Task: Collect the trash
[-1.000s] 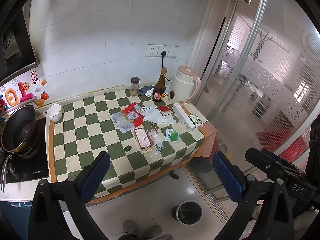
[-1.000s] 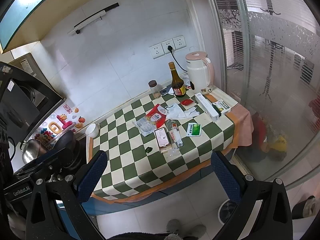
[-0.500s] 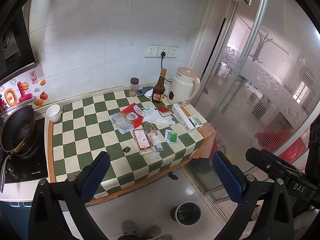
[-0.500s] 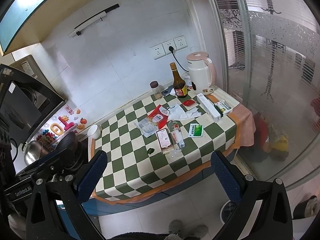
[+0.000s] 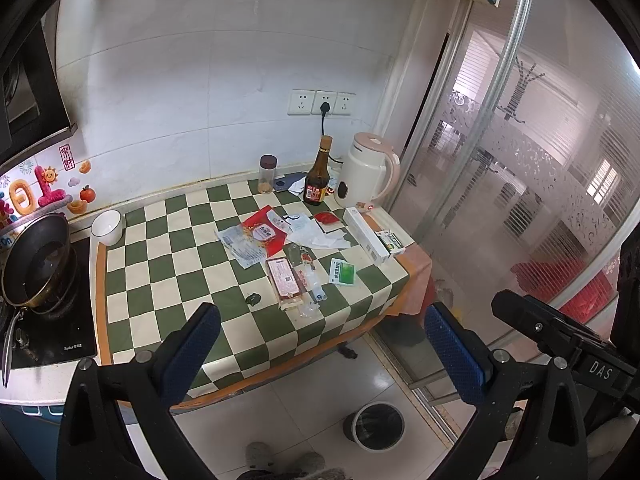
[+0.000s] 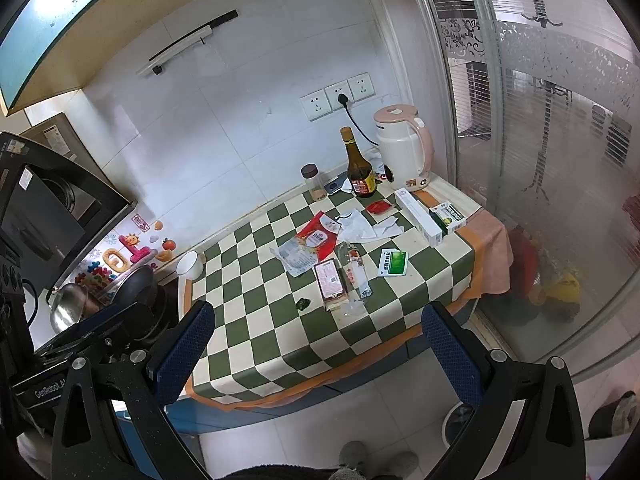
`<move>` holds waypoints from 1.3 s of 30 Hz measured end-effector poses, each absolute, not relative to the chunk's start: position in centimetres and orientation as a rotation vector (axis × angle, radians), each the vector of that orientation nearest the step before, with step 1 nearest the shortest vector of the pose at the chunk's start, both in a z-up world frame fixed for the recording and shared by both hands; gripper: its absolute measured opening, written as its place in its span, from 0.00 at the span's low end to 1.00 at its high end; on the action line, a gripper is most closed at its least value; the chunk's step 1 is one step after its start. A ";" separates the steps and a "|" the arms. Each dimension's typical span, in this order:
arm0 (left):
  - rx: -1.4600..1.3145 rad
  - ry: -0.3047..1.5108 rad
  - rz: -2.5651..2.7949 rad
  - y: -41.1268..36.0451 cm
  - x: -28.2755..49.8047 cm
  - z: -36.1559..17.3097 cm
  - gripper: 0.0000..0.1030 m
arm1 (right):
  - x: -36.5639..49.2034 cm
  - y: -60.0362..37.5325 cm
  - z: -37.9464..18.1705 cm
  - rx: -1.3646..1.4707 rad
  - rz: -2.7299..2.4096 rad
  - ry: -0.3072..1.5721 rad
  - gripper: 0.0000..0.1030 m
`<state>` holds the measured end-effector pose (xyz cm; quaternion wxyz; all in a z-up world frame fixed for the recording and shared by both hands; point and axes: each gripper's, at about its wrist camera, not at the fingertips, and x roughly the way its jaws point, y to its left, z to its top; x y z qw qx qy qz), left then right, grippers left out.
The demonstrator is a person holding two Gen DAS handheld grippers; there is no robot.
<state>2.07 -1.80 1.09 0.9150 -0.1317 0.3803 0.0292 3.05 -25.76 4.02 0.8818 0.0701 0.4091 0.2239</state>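
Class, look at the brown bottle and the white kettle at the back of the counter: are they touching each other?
Apart. The left wrist view shows a strip of wall and counter between the brown bottle and the white kettle; the right wrist view shows the same gap.

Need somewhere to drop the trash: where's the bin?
In the left wrist view, the bin stands on the floor below the table's front edge.

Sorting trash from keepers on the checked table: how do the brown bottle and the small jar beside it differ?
The brown bottle is taller than the small jar. The bottle is dark glass with a tan cap and a red label; the jar is clear with a dark lid and no label that shows. The bottle has a narrow neck; the jar is straight-sided. Both stand upright near the back wall.
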 end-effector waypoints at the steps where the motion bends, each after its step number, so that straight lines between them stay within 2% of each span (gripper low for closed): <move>1: -0.273 0.783 0.060 -1.7 2.0 1.0 1.00 | 3.3 -25.1 4.5 0.147 0.466 0.854 1.00; 13: -0.254 0.782 0.150 -2.4 2.9 0.2 1.00 | 4.3 -24.3 3.9 0.150 0.478 0.866 1.00; 19: -0.136 0.787 0.381 -1.5 6.0 -2.6 1.00 | 6.7 -26.5 2.3 0.141 0.431 0.868 1.00; 25: -0.131 0.960 0.475 0.8 12.7 -9.5 1.00 | 12.7 -26.5 -2.1 0.094 0.309 0.905 1.00; 33: -0.289 1.283 0.394 2.6 25.2 -23.2 1.00 | 26.3 -28.0 -12.6 0.104 0.162 1.068 0.99; 36: -0.356 1.401 0.351 3.2 29.2 -28.7 0.96 | 31.8 -27.6 -16.9 0.072 0.116 1.131 0.89; 38: -0.406 1.469 0.340 3.6 31.4 -32.2 0.84 | 35.5 -27.0 -19.8 0.043 0.099 1.184 0.79; 39: -0.430 1.511 0.336 3.8 32.5 -34.2 0.81 | 36.9 -26.7 -21.0 0.025 0.091 1.207 0.77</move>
